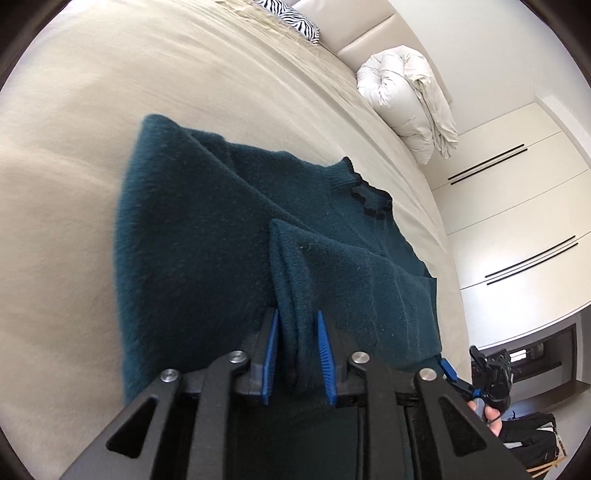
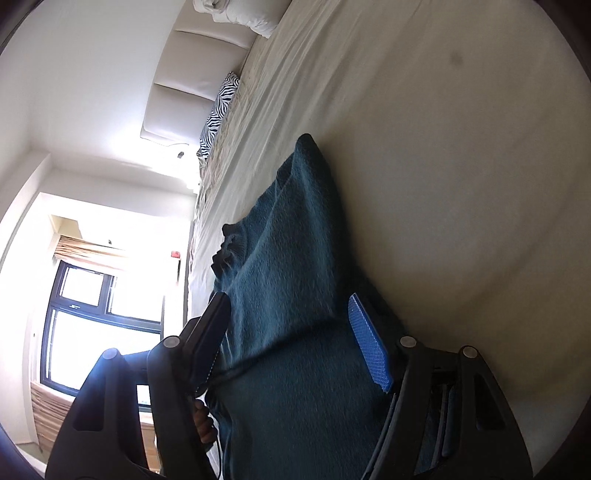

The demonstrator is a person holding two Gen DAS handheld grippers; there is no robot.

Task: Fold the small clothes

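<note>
Left wrist view: teal sweater spread on the bed, partly folded — black-trimmed collar at its far right side
Sweater fold: a narrow ribbed fold, sleeve or cuff by the look of it, rises from the garment and runs straight back between the fingers
Left gripper: blue pads stand a little apart on either side of that fold; slim gaps show, no squeeze on the knit — fingers loosely parted around it, not clamped
Right gripper, seen from the left: low at the right edge, with part of a hand behind it
Right wrist view: same sweater seen lengthwise, lying along the bed and filling the space between the fingers
Right gripper: fingers wide apart, blue pad on one side and dark finger on the other; cloth bulks between them, but whether the pads press it I cannot tell
Surroundings: rolled white duvet and zebra-print pillow at the head of the bed; white wardrobe doors beyond; window on the other side
</note>
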